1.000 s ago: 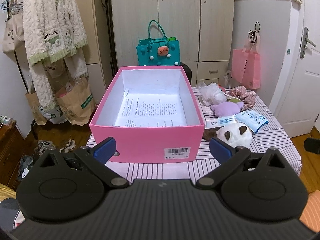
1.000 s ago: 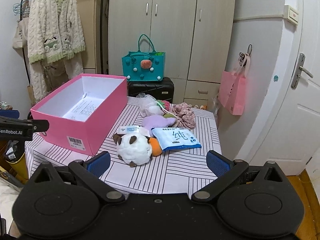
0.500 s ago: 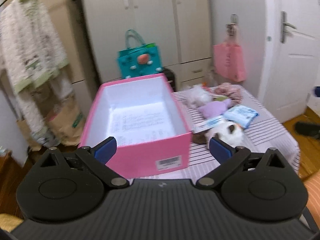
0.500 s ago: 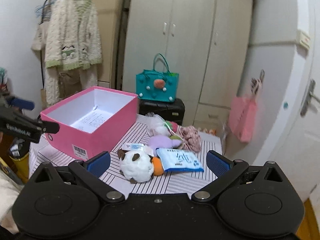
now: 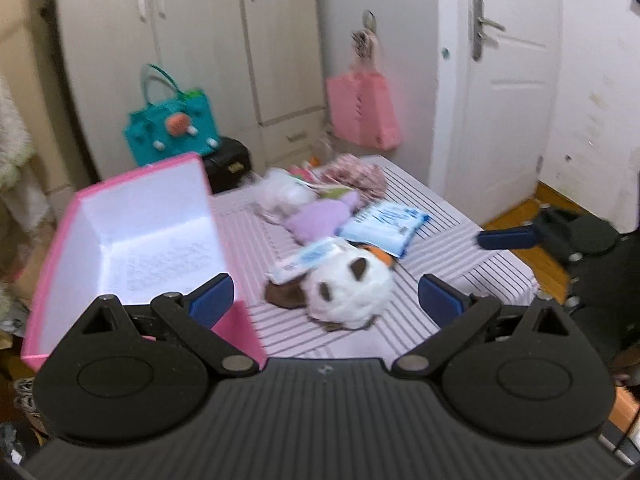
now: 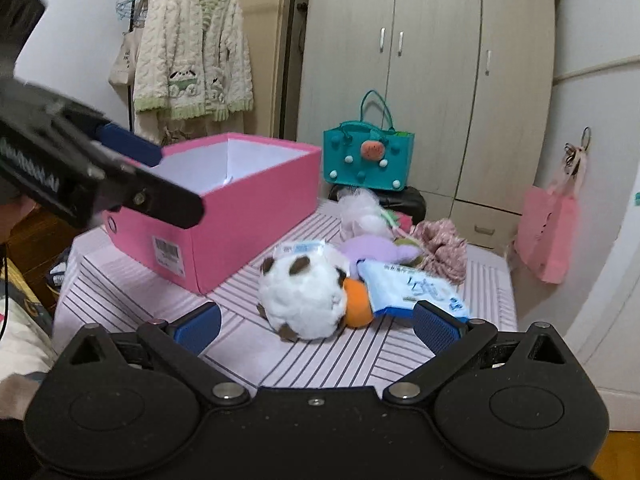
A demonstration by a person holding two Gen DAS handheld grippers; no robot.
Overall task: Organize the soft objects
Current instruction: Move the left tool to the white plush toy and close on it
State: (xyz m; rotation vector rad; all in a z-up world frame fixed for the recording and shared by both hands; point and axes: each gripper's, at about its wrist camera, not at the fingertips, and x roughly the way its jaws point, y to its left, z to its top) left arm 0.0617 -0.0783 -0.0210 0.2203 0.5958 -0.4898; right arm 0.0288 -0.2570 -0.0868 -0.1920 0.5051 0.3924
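Observation:
A white plush with brown spots [image 5: 352,286] [image 6: 304,298] lies on the striped table, beside the open pink box [image 5: 136,240] [image 6: 240,208]. Behind it lie a purple plush [image 5: 320,220] [image 6: 376,248], a white fluffy toy [image 5: 284,194] [image 6: 364,210], a pink patterned cloth [image 5: 356,174] [image 6: 440,246] and two wipe packs [image 5: 384,226] [image 6: 412,286]. My left gripper [image 5: 326,298] is open and empty, just short of the white plush. My right gripper [image 6: 318,324] is open and empty, close in front of the same plush. Each gripper shows in the other's view.
The striped table [image 6: 132,292] ends close on the right near a white door [image 5: 508,92]. A teal bag [image 6: 368,160] on a black case stands behind the table. A pink bag [image 6: 548,236] hangs at right. A cream cardigan [image 6: 192,48] hangs at the back left.
My left gripper has swung right, from facing the pink box to facing the white plush. My right gripper has moved forward and down toward the plush. Both stay open.

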